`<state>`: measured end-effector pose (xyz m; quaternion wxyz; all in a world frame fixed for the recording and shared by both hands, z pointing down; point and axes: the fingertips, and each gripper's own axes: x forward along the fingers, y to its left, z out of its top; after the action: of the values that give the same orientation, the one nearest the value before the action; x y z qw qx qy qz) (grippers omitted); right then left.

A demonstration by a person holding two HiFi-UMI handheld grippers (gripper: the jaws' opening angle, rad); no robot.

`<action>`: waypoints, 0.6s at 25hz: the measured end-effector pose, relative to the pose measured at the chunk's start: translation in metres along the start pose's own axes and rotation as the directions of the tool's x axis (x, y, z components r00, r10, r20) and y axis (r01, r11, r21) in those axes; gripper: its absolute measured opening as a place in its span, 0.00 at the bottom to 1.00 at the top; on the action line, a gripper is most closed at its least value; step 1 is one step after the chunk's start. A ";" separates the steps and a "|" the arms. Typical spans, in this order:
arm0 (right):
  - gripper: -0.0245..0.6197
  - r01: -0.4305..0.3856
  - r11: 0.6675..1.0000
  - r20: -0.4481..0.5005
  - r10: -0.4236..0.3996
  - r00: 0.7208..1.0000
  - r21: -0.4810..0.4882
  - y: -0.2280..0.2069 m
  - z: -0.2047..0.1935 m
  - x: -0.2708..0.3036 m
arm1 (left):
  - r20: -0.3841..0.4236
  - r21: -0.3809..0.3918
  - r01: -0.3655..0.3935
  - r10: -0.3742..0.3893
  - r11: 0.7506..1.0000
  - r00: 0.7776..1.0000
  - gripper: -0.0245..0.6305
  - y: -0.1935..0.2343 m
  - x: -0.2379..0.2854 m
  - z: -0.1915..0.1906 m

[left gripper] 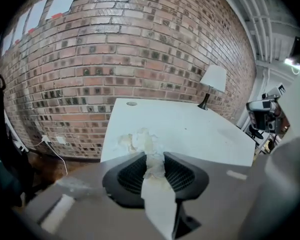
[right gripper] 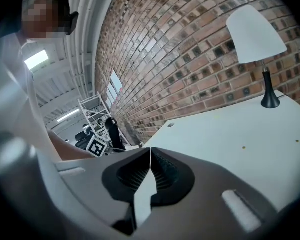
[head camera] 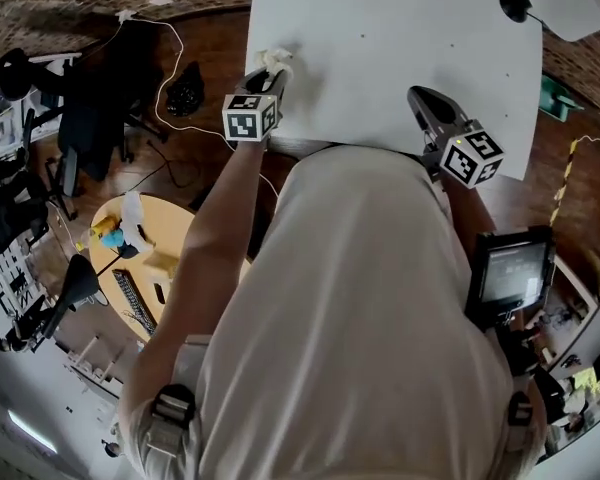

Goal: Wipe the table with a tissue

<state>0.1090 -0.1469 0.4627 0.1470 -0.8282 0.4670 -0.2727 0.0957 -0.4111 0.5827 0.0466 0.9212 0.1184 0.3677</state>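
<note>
A crumpled, stained white tissue (left gripper: pixel 142 143) is pinched between the jaws of my left gripper (left gripper: pixel 153 159). In the head view that left gripper (head camera: pixel 268 76) holds the tissue (head camera: pixel 276 61) at the near left corner of the white table (head camera: pixel 400 38). The right gripper (head camera: pixel 427 105) hovers over the table's near edge, to the right of the left one. In the right gripper view the right gripper (right gripper: pixel 150 156) has its jaws closed together with nothing between them.
A white table lamp (right gripper: pixel 260 39) stands at the table's far right corner, also seen as the lamp (left gripper: pixel 212 81) in the left gripper view. A brick wall (left gripper: pixel 140 49) runs behind the table. A round wooden side table (head camera: pixel 150 268), cables and a chair stand on the floor at left.
</note>
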 end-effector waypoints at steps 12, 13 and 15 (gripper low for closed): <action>0.05 0.125 0.989 0.042 -0.128 0.991 0.075 -0.005 -0.014 -0.030 | -0.072 0.131 -0.056 0.066 0.990 0.995 0.20 0.032 0.044 0.005; 0.05 0.132 0.988 0.044 -0.136 0.990 0.079 -0.007 -0.016 -0.033 | -0.076 0.146 -0.066 0.078 0.987 0.994 0.20 0.032 0.047 0.005; 0.05 0.145 0.985 0.047 -0.150 0.988 0.089 -0.009 -0.017 -0.038 | -0.078 0.174 -0.083 0.098 0.981 0.992 0.20 0.032 0.053 0.005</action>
<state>0.0893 -0.1096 0.4695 0.1740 -0.8606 0.3882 -0.2801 0.1422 -0.4288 0.6194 -0.0543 0.9096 0.1094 0.3972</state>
